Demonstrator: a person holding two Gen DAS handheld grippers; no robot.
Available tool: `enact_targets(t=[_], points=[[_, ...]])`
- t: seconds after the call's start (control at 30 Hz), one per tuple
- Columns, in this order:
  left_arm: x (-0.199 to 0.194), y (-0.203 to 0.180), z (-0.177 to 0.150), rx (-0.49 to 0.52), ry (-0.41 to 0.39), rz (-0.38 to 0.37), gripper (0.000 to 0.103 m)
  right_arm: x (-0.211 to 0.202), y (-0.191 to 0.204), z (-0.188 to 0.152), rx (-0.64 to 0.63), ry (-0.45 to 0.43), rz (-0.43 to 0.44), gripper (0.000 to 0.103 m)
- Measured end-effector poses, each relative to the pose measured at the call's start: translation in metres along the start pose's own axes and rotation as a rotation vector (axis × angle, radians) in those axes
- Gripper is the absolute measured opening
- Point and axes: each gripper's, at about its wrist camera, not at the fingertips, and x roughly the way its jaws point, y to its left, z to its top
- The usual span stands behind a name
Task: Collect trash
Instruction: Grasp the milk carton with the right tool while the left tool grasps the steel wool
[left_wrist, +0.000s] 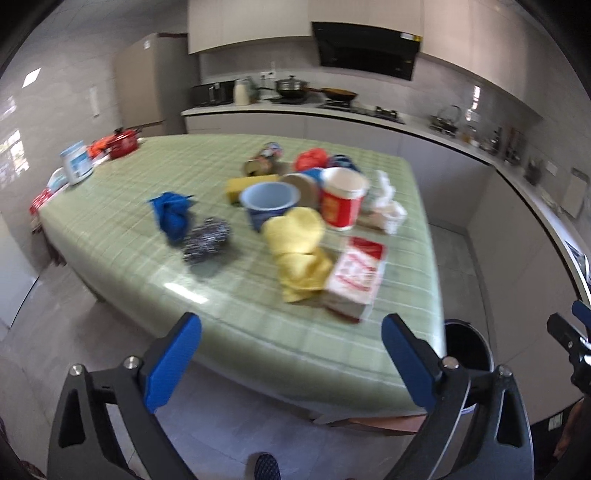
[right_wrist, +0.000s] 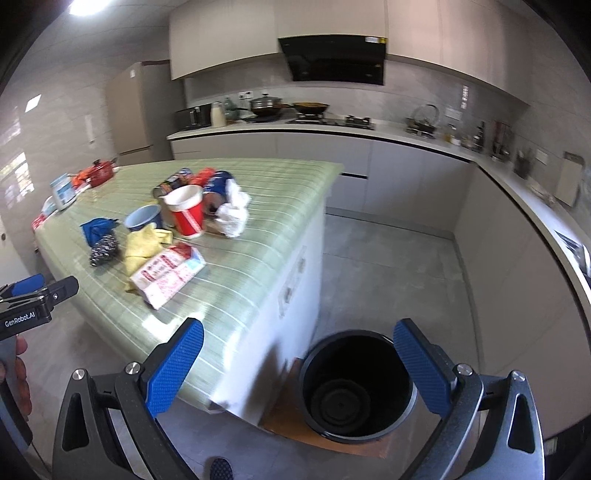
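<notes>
A heap of litter lies on the green checked table (left_wrist: 110, 229): a red-and-white packet (left_wrist: 356, 277), yellow cloth (left_wrist: 297, 251), steel scourer (left_wrist: 207, 238), blue cloth (left_wrist: 171, 214), blue cup (left_wrist: 269, 203), red-and-white paper cup (left_wrist: 341, 201), crumpled tissue (left_wrist: 386, 205) and a can (left_wrist: 264, 160). My left gripper (left_wrist: 291, 325) hangs open over the table's near edge, short of the packet, with nothing between its fingers. My right gripper (right_wrist: 299, 328) is open and empty above the table corner and the black bin (right_wrist: 356, 384) on the floor. The bin looks empty.
A red pot (left_wrist: 123, 142) and a white tub (left_wrist: 77, 162) stand at the table's far left. Kitchen counters with a stove (right_wrist: 332, 122) run along the back and right walls. A fridge (right_wrist: 136, 110) stands at back left. Grey floor lies between table and counters.
</notes>
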Motion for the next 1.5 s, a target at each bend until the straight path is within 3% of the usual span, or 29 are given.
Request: enact_targets(t=[0.23, 0.43, 0.57, 0.7, 1.0, 1.23, 1.43, 1.5], points=[[0.022, 0.043, 0.01, 0.022, -0.01, 0.025, 0.09, 0.033, 0.056, 0.029, -0.009, -0.01, 0.032, 0.103], [0.055, 0.083, 0.028, 0.037, 0.005, 0.004, 0.09, 0.064, 0.097, 0.045, 0.005, 0.018, 0.022, 0.094], [0.088, 0.097, 0.037, 0.085, 0.029, -0.001, 0.089, 0.088, 0.119, 0.045, 0.04, 0.06, 0.023, 0.094], [0.112, 0.107, 0.041, 0.097, 0.051, -0.038, 0.079, 0.113, 0.144, 0.041, 0.057, 0.096, 0.007, 0.093], [0.138, 0.117, 0.04, 0.123, 0.073, -0.106, 0.078, 0.16, 0.178, 0.039, 0.104, 0.16, -0.017, 0.091], [0.151, 0.115, 0.043, 0.139, 0.083, -0.152, 0.078, 0.186, 0.165, 0.034, 0.148, 0.213, -0.096, 0.071], [0.169, 0.115, 0.05, 0.13, 0.094, -0.15, 0.077, 0.201, 0.157, 0.036, 0.154, 0.227, -0.107, 0.071], [0.172, 0.114, 0.052, 0.142, 0.095, -0.149, 0.072, 0.203, 0.157, 0.035, 0.152, 0.226, -0.11, 0.068]])
